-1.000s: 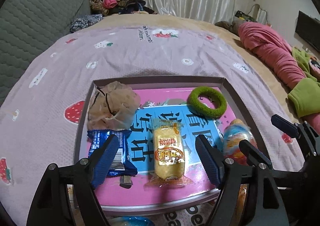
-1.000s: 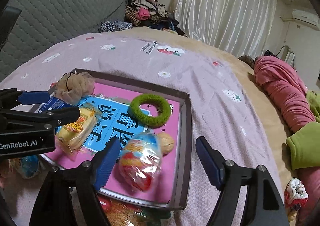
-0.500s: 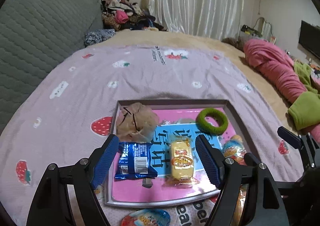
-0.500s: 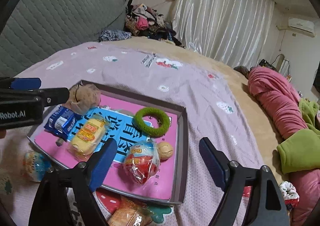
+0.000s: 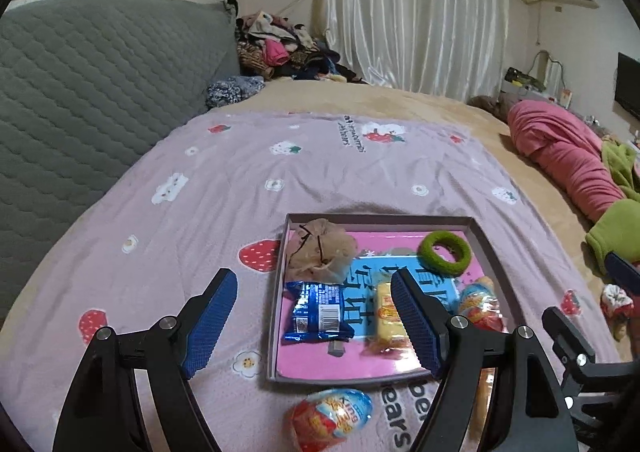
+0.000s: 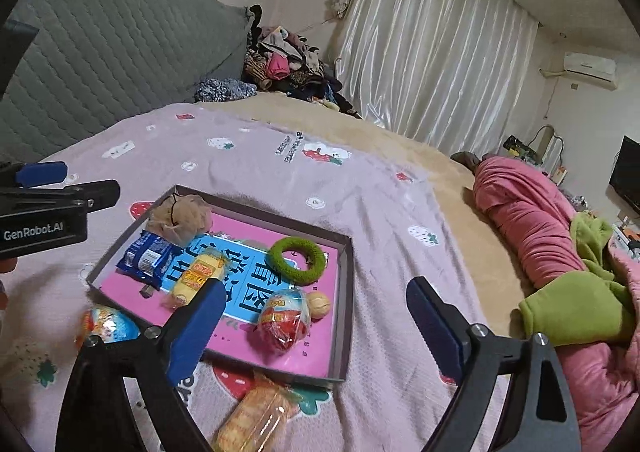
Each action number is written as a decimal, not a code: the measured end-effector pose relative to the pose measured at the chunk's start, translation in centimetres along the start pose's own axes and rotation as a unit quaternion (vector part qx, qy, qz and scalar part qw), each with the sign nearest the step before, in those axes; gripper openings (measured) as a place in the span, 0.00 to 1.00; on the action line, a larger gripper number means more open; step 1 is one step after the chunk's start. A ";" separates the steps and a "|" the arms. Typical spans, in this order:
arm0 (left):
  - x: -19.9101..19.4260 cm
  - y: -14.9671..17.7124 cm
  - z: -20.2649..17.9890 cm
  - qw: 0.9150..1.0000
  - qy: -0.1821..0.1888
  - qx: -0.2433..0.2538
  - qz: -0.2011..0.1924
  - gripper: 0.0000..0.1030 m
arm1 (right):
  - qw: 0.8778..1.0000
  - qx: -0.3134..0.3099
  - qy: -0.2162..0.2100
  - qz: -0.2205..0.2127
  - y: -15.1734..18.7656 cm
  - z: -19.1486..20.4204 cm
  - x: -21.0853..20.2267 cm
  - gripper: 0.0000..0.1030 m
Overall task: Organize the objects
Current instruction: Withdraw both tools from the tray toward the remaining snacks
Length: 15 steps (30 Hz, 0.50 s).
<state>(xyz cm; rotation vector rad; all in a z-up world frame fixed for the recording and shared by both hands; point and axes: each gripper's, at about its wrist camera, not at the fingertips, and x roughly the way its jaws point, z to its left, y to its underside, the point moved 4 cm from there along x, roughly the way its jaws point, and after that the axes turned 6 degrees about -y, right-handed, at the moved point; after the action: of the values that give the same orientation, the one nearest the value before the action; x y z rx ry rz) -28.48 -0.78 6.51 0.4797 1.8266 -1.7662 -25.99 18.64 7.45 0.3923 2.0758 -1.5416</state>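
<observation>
A shallow grey box [image 5: 486, 240] [image 6: 345, 292] with a pink and blue floor lies on the lilac bedspread. It holds a beige mesh pouf [image 5: 320, 254], a blue snack packet [image 5: 318, 312], a yellow cake packet [image 6: 198, 276], a green ring [image 6: 297, 260], a wrapped red egg toy [image 6: 284, 318] and a small beige ball [image 6: 319, 304]. A second egg toy [image 5: 332, 418] and a biscuit pack [image 6: 256, 416] lie outside its near edge. My left gripper [image 5: 314, 280] hangs open above the box's near left side, empty. The jaws of my right gripper [image 6: 316, 286] are opening, with nothing between them.
A grey quilted headboard [image 5: 88, 92] stands on the left, with a heap of clothes [image 5: 280, 48] behind the bed. A pink bundle [image 6: 532, 224] and a green cloth [image 6: 576, 304] lie on the right. The bedspread [image 5: 320, 172] stretches beyond the box.
Both grippers have risen and drawn back from the box. The right jaws have spread wider and left the egg toy lying in the box.
</observation>
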 end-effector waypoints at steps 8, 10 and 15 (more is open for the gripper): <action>-4.4 1.6 0.6 0.998 0.044 -0.005 0.035 0.78 | 1.000 0.002 0.004 0.002 -0.5 0.5 -3.8 0.91; -5.9 2.0 0.6 0.998 0.046 -0.004 0.034 0.78 | 1.000 -0.003 0.007 0.000 -0.6 0.8 -5.1 0.91; -9.5 2.3 0.9 0.999 0.038 0.012 0.025 0.78 | 1.000 -0.009 0.011 -0.012 -1.1 1.6 -8.6 0.91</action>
<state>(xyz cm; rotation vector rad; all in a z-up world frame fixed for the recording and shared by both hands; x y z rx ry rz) -19.53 -0.38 10.47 0.6044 1.8314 -1.7599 -19.12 17.41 12.80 0.3816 2.1176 -1.5378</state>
